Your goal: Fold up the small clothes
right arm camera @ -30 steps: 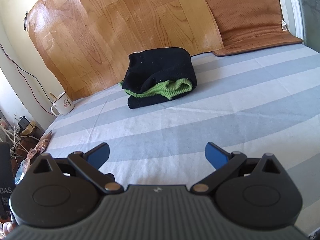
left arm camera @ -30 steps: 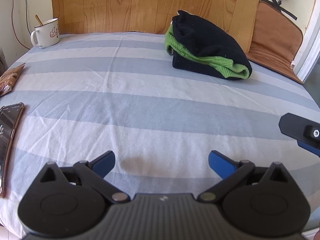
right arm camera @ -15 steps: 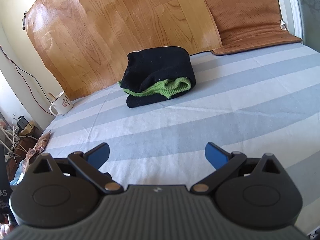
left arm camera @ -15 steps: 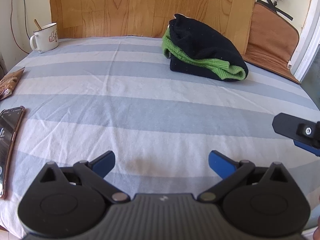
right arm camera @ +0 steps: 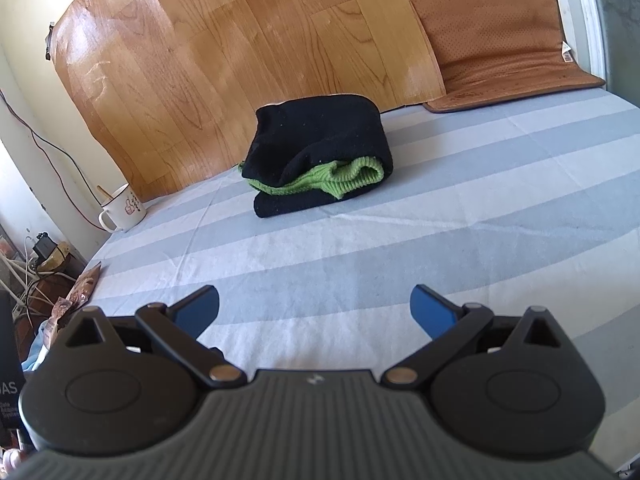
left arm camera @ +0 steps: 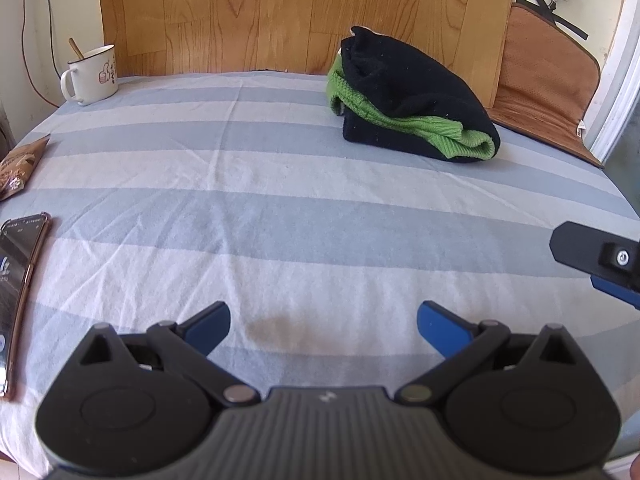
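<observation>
A black knitted garment with green ribbed trim (left arm camera: 412, 96) (right arm camera: 320, 156) lies folded into a thick bundle at the far side of the blue-and-white striped sheet (left arm camera: 280, 216) (right arm camera: 440, 240). My left gripper (left arm camera: 323, 322) hovers open above the near part of the sheet, well short of the bundle, with nothing between its blue fingertips. My right gripper (right arm camera: 315, 308) is open too and empty, also far from the bundle. One finger (left arm camera: 592, 256) of the right gripper shows at the right edge of the left wrist view.
A white enamel mug (left arm camera: 91, 75) (right arm camera: 122, 210) stands at the far left corner. A phone (left arm camera: 18, 292) and a snack packet (left arm camera: 20, 164) lie along the left edge. A wooden board (left arm camera: 304, 12) and a brown mat (right arm camera: 496, 28) lean behind the bed.
Both grippers have drifted slightly, so the folded bundle shifts a little in each view. Both stay open and empty.
</observation>
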